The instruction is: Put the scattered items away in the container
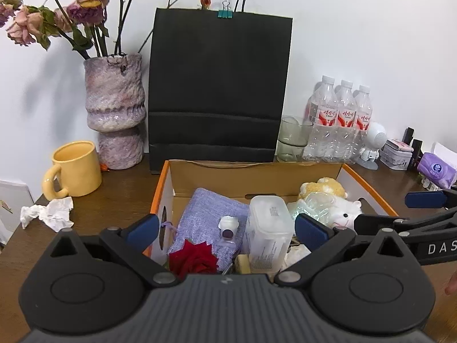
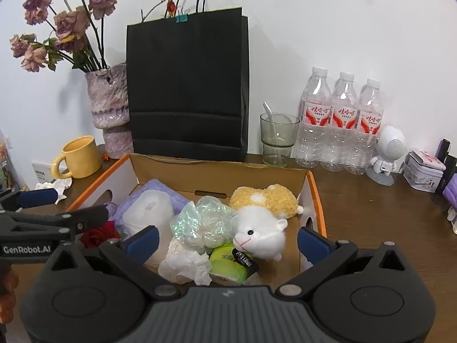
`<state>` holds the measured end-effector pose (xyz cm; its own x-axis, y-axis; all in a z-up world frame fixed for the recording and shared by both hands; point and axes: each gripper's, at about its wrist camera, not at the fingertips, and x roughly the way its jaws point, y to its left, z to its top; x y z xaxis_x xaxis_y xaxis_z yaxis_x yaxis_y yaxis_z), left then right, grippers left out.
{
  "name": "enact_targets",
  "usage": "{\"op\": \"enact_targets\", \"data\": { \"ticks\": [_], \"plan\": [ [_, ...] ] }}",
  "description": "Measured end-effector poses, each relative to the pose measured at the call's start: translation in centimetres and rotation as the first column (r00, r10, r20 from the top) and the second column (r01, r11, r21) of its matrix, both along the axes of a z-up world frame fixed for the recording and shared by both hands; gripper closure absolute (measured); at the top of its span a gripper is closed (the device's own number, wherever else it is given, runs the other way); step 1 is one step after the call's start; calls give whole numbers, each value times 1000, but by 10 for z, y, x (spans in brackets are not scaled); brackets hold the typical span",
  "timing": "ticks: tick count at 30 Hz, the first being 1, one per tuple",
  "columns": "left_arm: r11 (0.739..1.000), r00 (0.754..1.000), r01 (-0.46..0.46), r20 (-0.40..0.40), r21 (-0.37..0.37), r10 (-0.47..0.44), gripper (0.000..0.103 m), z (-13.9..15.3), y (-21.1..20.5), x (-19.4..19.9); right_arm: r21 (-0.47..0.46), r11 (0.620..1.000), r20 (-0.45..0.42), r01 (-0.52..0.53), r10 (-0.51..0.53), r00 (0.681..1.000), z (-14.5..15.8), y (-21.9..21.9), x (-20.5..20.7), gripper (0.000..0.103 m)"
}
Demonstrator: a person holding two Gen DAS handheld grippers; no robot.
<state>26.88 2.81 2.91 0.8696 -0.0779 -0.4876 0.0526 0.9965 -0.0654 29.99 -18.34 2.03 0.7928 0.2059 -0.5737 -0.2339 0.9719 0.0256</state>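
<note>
Left of the cardboard box (image 1: 314,171), a crumpled tissue (image 1: 48,213) lies on the table: probably light, soft, compressible; pinch its raised middle fold. Over the box, left gripper (image 1: 227,230) and right gripper (image 2: 227,241) hover, fingers apart, empty.

Red rose (image 1: 193,258), yellow mug (image 1: 75,168)

The purple tissue pack (image 2: 451,191) is cut off by the frame edge.

The brown bench (image 1: 120,197) carries the cardboard box (image 1: 257,171); left of it, yellow mug (image 1: 75,168) and crumpled tissue (image 1: 48,213); behind, black bag (image 1: 220,91).
</note>
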Motion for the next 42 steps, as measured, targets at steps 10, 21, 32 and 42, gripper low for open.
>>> {"op": "enact_targets", "data": {
  "ticks": [10,21,32,42],
  "plan": [
    [999,996,-45,73,6,44,0,20,-10,-52,53,999,47,8,-11,999,22,-5,-49,0],
    [998,996,-67,59,8,66,0,22,-15,-99,63,998,75,-5,0,997,34,-2,-101,0],
    [997,992,-77,105,27,74,0,25,-19,-137,108,994,106,-2,-10,994,30,-7,-146,0],
    [995,991,-97,99,25,94,0,24,-21,-173,103,994,115,22,-34,993,31,-6,-184,0]
  ]
}}
